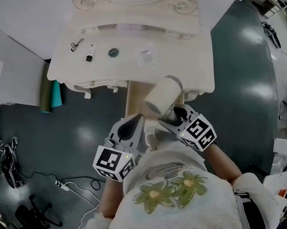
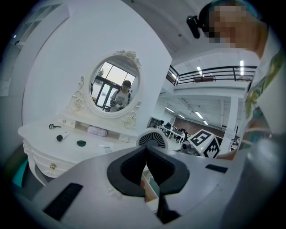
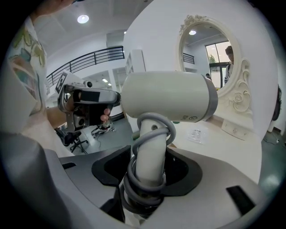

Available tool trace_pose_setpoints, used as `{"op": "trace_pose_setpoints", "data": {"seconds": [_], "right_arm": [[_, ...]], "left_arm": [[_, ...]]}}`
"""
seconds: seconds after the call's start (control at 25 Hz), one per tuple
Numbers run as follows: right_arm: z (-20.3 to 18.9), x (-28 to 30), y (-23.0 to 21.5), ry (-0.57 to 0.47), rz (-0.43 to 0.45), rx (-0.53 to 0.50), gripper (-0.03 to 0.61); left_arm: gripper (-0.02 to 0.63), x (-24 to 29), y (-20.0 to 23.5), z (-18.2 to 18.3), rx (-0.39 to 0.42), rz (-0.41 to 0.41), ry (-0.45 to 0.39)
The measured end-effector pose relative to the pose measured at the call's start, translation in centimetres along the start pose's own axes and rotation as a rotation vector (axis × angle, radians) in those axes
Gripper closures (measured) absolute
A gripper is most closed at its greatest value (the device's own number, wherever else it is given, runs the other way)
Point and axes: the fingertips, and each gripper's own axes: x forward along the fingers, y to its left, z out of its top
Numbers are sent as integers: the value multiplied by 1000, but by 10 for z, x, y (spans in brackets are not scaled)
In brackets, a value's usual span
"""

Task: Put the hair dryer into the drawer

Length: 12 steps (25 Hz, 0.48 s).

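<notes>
The white hair dryer (image 1: 163, 95) (image 3: 167, 96) has its grey cord wound round the handle. My right gripper (image 1: 173, 117) (image 3: 149, 172) is shut on that handle and holds the dryer upright, above the open drawer (image 1: 134, 98) of the white dressing table (image 1: 188, 54). My left gripper (image 1: 133, 124) (image 2: 145, 154) is shut with nothing in it, just left of the dryer. In the left gripper view the dryer's rear grille (image 2: 152, 138) shows beyond the jaws, and part of the drawer (image 2: 150, 188) shows below them.
On the tabletop lie a black clip (image 1: 77, 44), a small bottle (image 1: 90, 53), a green lid (image 1: 113, 52) and a clear packet (image 1: 147, 57). An oval mirror (image 2: 114, 86) stands behind. Green rolls (image 1: 52, 94) lean by the table's left leg; cables (image 1: 72, 186) trail on the floor.
</notes>
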Motion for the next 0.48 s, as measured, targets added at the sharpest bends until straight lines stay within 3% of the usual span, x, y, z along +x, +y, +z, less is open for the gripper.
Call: {"op": "trace_pose_setpoints", "data": {"seconds": [0.48], "right_arm": [[-16,13,-12,59,15,-45,360]], "left_arm": [[603,8,8,-15,-20,24,23]]}}
